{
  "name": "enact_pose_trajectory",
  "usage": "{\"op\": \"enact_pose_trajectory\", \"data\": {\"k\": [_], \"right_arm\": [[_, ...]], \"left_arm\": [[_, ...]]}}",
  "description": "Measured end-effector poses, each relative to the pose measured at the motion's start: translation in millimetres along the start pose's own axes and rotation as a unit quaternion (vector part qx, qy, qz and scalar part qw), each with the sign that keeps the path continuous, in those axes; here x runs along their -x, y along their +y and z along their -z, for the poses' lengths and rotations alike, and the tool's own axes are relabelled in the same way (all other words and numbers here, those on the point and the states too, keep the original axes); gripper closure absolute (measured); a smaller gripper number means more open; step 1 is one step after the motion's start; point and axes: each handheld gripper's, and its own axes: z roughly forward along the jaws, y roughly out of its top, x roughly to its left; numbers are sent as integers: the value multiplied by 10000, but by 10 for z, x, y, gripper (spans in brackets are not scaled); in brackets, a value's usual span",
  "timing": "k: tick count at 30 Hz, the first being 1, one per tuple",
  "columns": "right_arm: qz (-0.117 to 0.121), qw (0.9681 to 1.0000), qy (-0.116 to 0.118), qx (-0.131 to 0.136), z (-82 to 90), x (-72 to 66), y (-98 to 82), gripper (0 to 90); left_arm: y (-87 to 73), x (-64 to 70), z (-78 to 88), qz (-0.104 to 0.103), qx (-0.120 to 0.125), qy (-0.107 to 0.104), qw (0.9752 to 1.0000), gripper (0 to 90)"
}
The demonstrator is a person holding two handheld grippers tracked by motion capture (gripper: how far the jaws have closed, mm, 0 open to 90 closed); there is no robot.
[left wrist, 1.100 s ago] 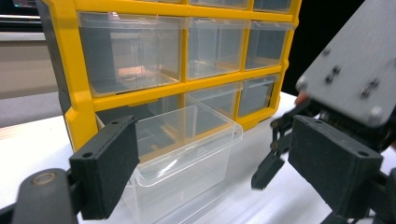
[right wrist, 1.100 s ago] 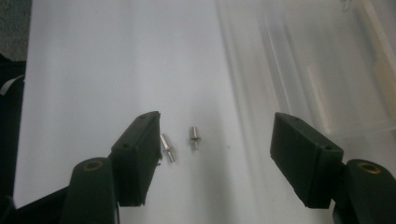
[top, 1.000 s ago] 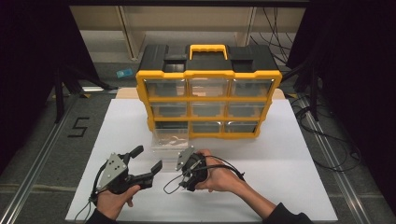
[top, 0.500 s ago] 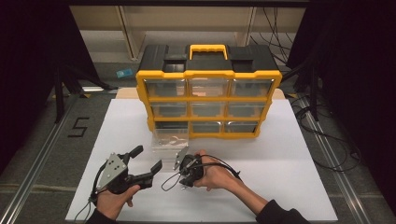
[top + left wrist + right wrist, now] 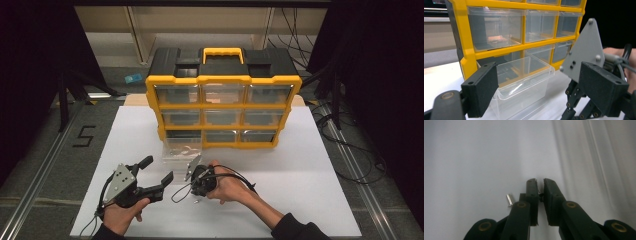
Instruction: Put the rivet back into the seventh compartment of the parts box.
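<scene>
At the lower left of the high view the left claw (image 5: 156, 170) rests low over the white table (image 5: 310, 175), its blocky matte-black jaws spread wide and empty. Just right of it a clear plastic drawer (image 5: 181, 149) stands on the table before the yellow-framed organizer (image 5: 223, 97) of transparent drawers, partly screened in the left claw's own view by the other claw's grey plate. At lower centre the right claw (image 5: 197, 186) points down at the table, its jaws nearly closed on a thin metal piece I cannot identify, with a small shiny screw (image 5: 509, 199) lying just left of them.
</scene>
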Motion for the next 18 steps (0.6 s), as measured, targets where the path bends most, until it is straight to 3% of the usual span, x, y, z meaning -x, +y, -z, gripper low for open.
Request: {"op": "enact_pose_trajectory", "data": {"k": [6,8,10,18], "right_arm": [[119,9993,-98,346,153,23,22,828],[8,9987,-81,504,227,15,34,828],[62,9978,-93,647,288,29,46,828],[157,9947,-285,980,552,-10,91,828]], "left_arm": [[1,0,4,11,5,4,10000,158],[2,2,4,18,6,9,10000,158],[1,1,3,11,5,5,10000,158],[3,2,5,13,5,22,10000,158]]}}
